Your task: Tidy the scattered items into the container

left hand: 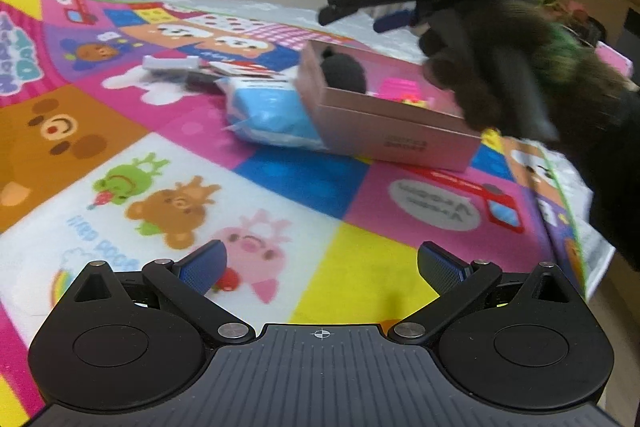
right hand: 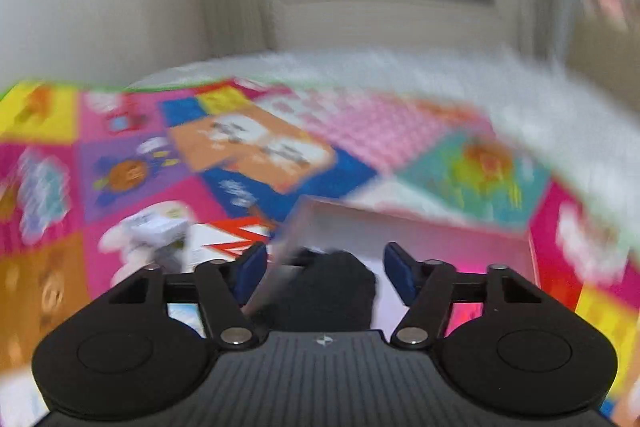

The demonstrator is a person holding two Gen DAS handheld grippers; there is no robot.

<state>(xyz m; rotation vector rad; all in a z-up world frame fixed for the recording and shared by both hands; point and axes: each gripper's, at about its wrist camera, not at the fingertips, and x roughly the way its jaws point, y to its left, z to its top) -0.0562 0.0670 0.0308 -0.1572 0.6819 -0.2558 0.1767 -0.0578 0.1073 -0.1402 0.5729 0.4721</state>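
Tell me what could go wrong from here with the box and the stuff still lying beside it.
1. The blue packet leans against the box wall; grabbing it may shove the box across the mat.
2. The right gripper, jaws open, hangs above the dark item in the box; a low pass could knock it back out.
3. The right wrist view is badly blurred, so aiming at the small white carton could miss.

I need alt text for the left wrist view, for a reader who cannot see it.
A pink box on a colourful cartoon mat holds a dark round item, with a blue-white packet against its side. The open left tool hovers empty; the right tool is above the box.
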